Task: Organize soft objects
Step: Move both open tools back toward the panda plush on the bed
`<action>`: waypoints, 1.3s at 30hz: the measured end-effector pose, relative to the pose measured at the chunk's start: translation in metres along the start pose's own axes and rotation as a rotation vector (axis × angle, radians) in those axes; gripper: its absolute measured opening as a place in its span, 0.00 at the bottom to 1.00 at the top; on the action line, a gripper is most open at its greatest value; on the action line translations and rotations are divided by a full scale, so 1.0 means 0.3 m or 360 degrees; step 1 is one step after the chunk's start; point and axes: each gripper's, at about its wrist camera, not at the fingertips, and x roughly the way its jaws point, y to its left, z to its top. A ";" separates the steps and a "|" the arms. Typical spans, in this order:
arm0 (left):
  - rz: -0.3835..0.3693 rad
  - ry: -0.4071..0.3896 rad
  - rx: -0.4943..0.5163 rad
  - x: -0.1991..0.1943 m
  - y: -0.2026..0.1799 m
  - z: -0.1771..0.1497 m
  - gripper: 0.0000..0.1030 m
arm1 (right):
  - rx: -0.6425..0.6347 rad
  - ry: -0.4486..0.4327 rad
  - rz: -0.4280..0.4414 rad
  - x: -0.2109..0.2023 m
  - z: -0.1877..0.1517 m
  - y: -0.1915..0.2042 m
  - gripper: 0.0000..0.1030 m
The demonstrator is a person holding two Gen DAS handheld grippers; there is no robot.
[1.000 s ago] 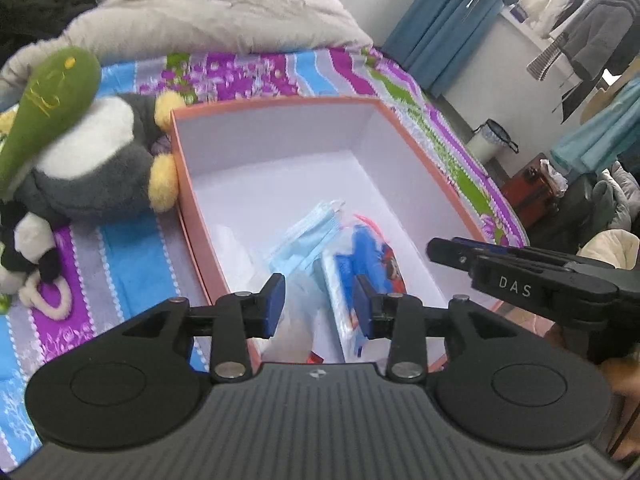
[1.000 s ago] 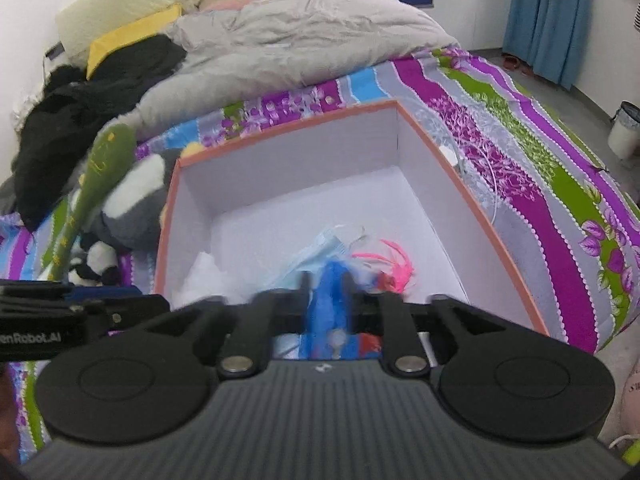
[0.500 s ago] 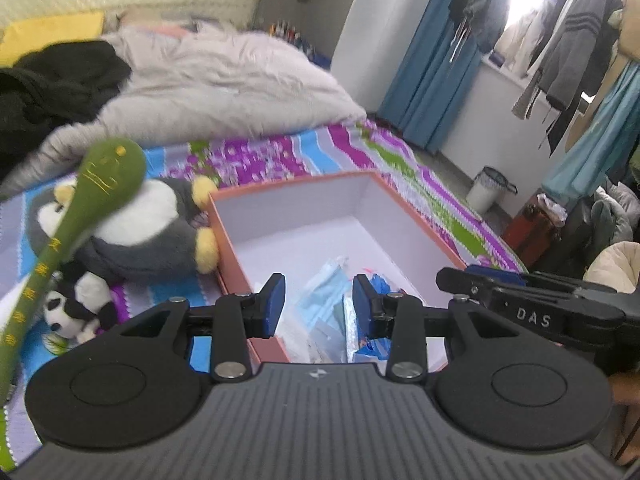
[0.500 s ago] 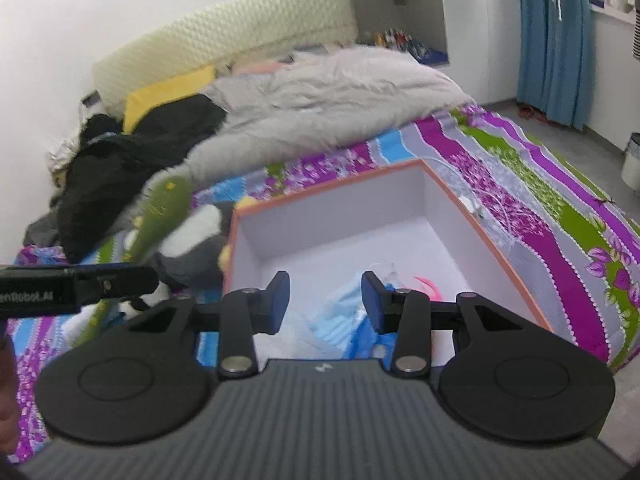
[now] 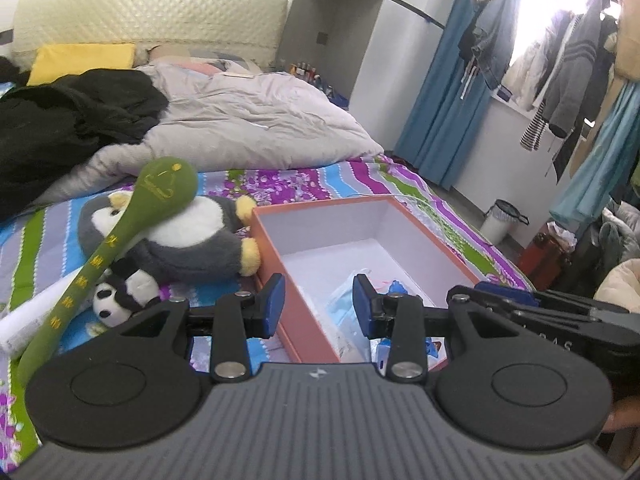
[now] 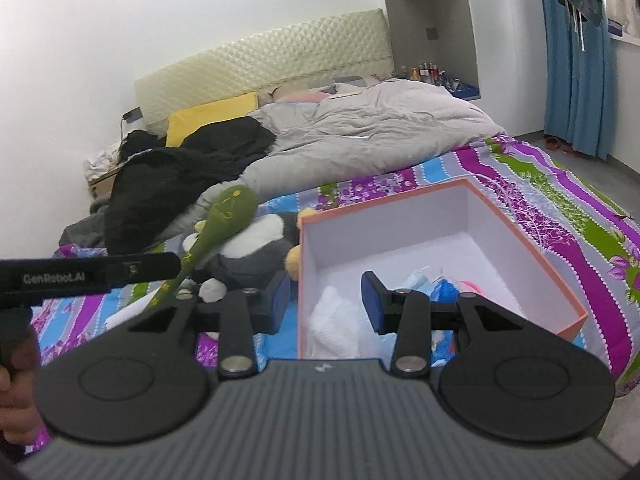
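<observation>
Left gripper point(image 5: 316, 306) jaws apart, nothing between them, held above the near left corner of the orange box point(image 5: 280, 258), bottom centre of the left wrist view. Right gripper point(image 6: 325, 304) also spread wide and empty, lower centre of its frame, over the box's near wall. Box is open-topped, white inside, sits on the striped floral bedsheet point(image 6: 560, 208), right of centre in both views. Inside, at the near end: blue face masks point(image 5: 344, 296), a blue packet point(image 6: 444, 290), something pink point(image 6: 466, 285), and a white crumpled soft item point(image 6: 332, 320) at the near left corner. Left of the box, touching its outer wall: a grey-and-white penguin plush point(image 5: 192, 240) lying on its back, a green long-handled plush mallet point(image 5: 132, 232) leaning across it, a small panda plush point(image 5: 120, 294) just below. Grey duvet point(image 6: 372, 136), black clothing point(image 6: 180, 176) and yellow pillow point(image 6: 212, 114) in the upper half.
</observation>
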 end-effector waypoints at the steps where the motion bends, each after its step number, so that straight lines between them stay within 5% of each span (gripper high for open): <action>1: 0.0001 -0.0007 -0.0011 -0.013 0.010 -0.010 0.41 | -0.0010 -0.0001 0.0004 -0.003 -0.004 0.009 0.41; 39: 0.0330 0.0028 -0.0355 -0.286 0.346 -0.451 0.41 | -0.0169 0.0242 0.0274 -0.015 -0.347 0.366 0.41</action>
